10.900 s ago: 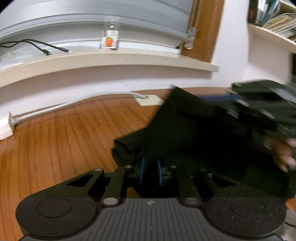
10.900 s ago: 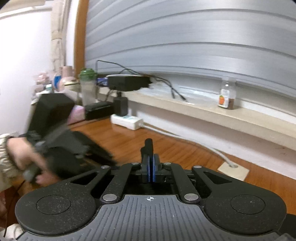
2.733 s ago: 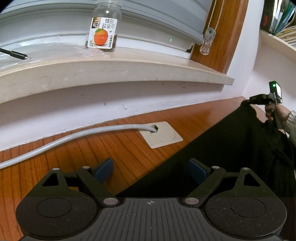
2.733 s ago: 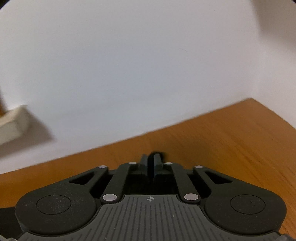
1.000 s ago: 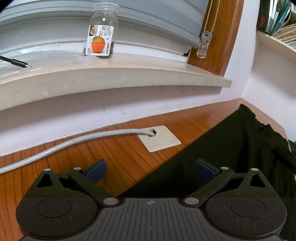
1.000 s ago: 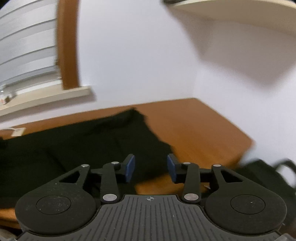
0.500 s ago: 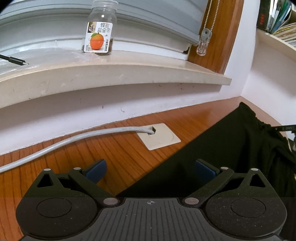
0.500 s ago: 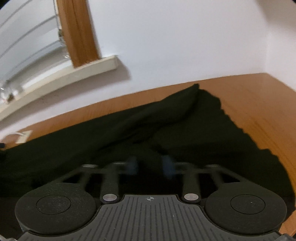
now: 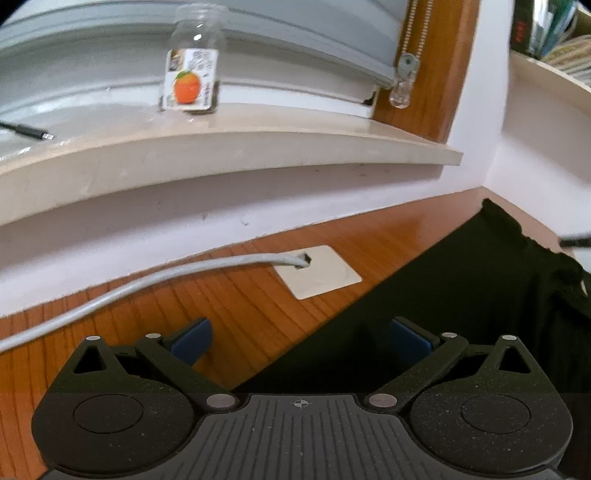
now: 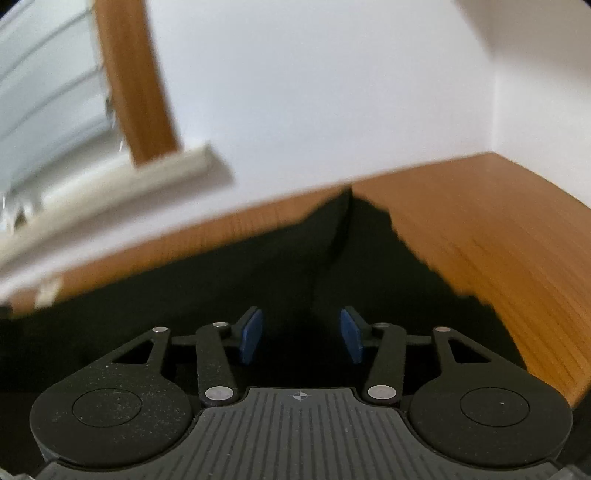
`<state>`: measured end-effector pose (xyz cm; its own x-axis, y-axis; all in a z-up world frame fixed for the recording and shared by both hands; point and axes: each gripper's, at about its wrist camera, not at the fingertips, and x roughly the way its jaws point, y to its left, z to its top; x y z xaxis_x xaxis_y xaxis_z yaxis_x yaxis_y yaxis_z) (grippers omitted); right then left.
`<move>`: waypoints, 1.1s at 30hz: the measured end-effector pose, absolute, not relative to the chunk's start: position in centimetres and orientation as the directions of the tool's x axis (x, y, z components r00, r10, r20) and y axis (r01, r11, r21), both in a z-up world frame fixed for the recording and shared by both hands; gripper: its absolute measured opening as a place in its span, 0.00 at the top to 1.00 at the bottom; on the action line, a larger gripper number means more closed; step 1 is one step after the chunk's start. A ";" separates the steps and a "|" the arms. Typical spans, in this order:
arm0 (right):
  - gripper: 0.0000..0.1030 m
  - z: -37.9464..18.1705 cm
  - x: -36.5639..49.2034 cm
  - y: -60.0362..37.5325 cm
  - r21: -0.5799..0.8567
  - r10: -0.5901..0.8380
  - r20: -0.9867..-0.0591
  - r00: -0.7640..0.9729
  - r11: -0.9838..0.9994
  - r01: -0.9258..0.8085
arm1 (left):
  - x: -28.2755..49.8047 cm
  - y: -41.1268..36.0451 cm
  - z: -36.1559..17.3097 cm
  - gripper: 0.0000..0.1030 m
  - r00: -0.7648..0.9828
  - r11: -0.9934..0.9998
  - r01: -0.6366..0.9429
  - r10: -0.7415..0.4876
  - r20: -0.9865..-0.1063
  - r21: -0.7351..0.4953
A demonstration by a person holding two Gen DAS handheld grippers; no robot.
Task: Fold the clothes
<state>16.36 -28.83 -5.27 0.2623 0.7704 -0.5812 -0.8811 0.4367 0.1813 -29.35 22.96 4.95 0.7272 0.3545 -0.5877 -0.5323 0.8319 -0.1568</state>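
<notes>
Diagonally, black garment (image 9: 461, 295) runs toward the wall corner on wooden desk (image 9: 236, 306).

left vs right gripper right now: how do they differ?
The left gripper is spread wider than the right gripper. The left straddles the black garment's edge, one pad over the wooden table; the right sits wholly over cloth. Both are open and empty.

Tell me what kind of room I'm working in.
Likely a home study or bedroom: a wooden desk under a windowsill with a jar, books on a shelf, black garment spread out.
</notes>
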 end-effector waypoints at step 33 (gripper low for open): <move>0.57 -10.0 31.9 -16.2 0.349 0.786 -0.597 0.161 0.435 -0.830 | -22.8 19.4 3.6 0.01 0.696 0.867 -0.489 0.322 -0.641 -0.095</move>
<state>31.95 -16.17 -9.98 0.1609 0.7856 -0.5974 -0.8297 0.4355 0.3492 -22.82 19.45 3.57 0.6963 0.3225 -0.6412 -0.4894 0.8668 -0.0955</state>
